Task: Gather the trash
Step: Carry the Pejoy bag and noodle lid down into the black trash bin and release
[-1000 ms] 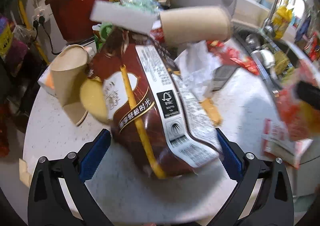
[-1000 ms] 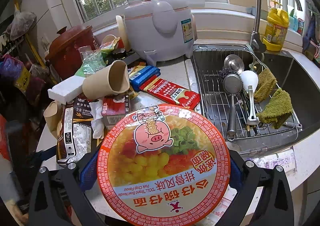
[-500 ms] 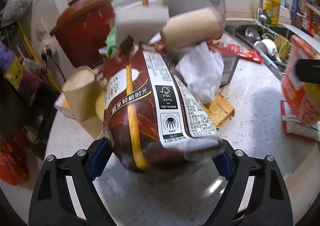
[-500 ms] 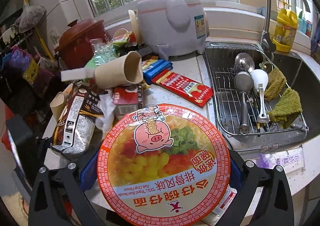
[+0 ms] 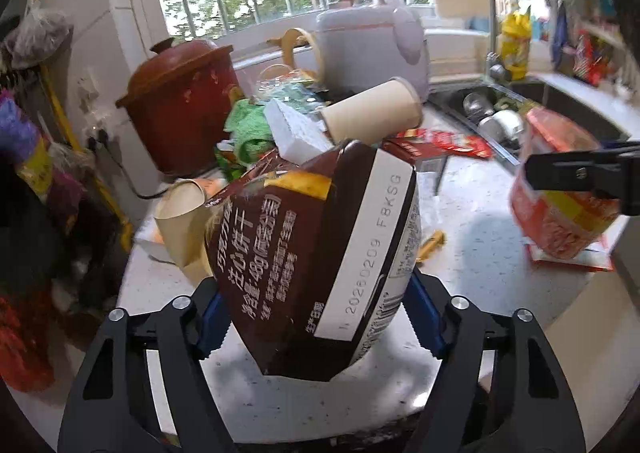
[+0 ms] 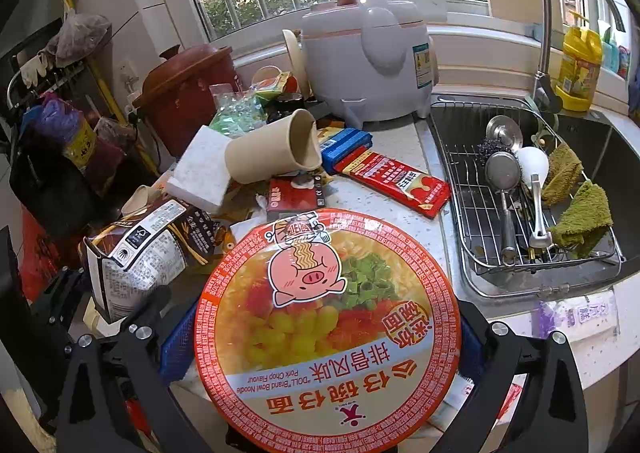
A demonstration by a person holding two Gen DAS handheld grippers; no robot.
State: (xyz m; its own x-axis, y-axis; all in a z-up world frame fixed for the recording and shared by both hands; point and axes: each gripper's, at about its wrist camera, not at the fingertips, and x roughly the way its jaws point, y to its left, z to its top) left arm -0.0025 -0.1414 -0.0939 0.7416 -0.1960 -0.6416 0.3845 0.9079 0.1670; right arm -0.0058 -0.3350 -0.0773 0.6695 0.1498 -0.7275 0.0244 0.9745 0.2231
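Observation:
A brown biscuit box [image 5: 312, 253] stands tilted between the blue pads of my left gripper [image 5: 320, 321]. The jaws are closing, the pads press its sides, and it hangs just above the white counter [image 5: 480, 253]. From the right wrist view the same box [image 6: 148, 249] shows at the left. My right gripper [image 6: 324, 333] is shut on a red instant noodle bowl [image 6: 328, 317] with a pig on its lid. That bowl [image 5: 560, 213] appears at the right edge of the left wrist view, held over the counter's edge.
Behind lie a tipped paper cup [image 6: 276, 151], a white foam block [image 6: 200, 169], a small red box [image 6: 292, 199] and a red packet [image 6: 396, 181]. A rice cooker [image 6: 364, 53] and a red clay pot [image 6: 184, 93] stand at the back. The sink [image 6: 440, 173] is right.
My left gripper's jaws have narrowed onto the brown box, which has come up off the counter and rolled onto its side. The right gripper has shifted slightly, keeping the noodle bowl.

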